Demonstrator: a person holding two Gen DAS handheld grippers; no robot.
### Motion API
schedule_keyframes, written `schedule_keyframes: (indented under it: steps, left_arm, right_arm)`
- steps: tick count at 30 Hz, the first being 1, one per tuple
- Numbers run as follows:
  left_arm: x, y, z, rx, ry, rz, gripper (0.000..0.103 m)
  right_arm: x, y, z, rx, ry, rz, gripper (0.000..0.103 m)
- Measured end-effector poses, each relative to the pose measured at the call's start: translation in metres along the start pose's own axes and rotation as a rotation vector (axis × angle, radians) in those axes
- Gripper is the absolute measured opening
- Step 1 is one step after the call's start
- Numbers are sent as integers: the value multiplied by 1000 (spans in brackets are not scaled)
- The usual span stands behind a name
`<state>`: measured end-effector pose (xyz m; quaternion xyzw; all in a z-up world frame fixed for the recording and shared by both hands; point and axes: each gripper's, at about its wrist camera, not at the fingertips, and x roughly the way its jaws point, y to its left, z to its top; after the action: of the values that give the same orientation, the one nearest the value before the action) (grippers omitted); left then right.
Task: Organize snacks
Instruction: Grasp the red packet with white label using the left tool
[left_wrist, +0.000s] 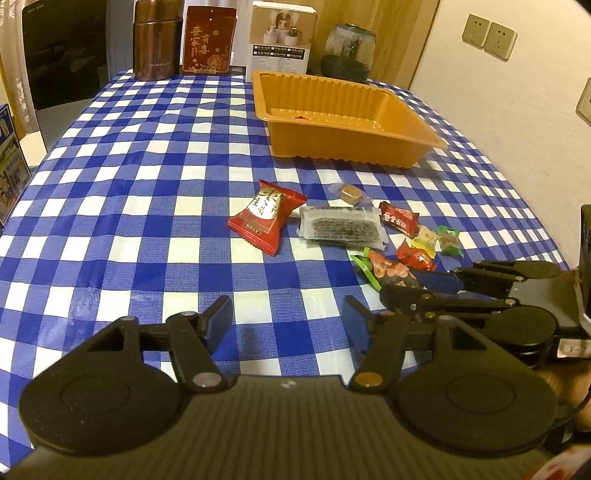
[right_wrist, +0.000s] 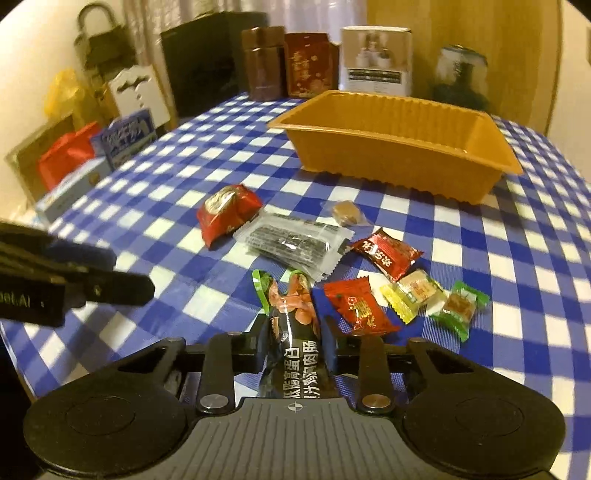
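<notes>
My right gripper (right_wrist: 293, 341) is shut on a dark sausage snack pack (right_wrist: 291, 332) with green ends, low over the table; it also shows in the left wrist view (left_wrist: 391, 271). My left gripper (left_wrist: 288, 319) is open and empty, left of the right gripper (left_wrist: 424, 286). An empty orange tray (left_wrist: 343, 136) (right_wrist: 399, 162) stands behind the snacks. On the cloth lie a red pillow pack (left_wrist: 266, 216) (right_wrist: 227, 214), a seaweed packet (left_wrist: 341, 227) (right_wrist: 295, 245), a brown candy (left_wrist: 349, 194) (right_wrist: 345, 214), a dark red candy (right_wrist: 386, 253), a red candy (right_wrist: 356, 306), a yellow candy (right_wrist: 412, 295) and a green candy (right_wrist: 458, 306).
The table has a blue and white checked cloth (left_wrist: 147, 206). At its far edge stand a brown flask (left_wrist: 157, 40), a red box (left_wrist: 208, 40), a white box (left_wrist: 280, 40) and a glass jar (left_wrist: 349, 48). Boxes and bags (right_wrist: 92, 147) sit beside the table's left edge.
</notes>
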<state>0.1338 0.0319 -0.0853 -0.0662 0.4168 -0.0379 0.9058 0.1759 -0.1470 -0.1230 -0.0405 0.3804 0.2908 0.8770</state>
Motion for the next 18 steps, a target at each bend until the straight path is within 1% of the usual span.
schedule_keyframes:
  steps: [3, 8, 13, 18]
  left_arm:
    - [0, 0, 0, 1, -1, 3, 62]
    - [3, 3, 4, 16, -5, 12, 62]
    - [13, 5, 14, 71, -11, 18, 62]
    - [30, 8, 29, 142, -21, 21, 62]
  right_arm:
    - [-6, 4, 0, 3, -24, 9, 30]
    - [-23, 9, 3, 32, -96, 26, 30]
    - [-30, -1, 6, 68, -167, -44, 30]
    - [-30, -17, 7, 123, -200, -106, 30]
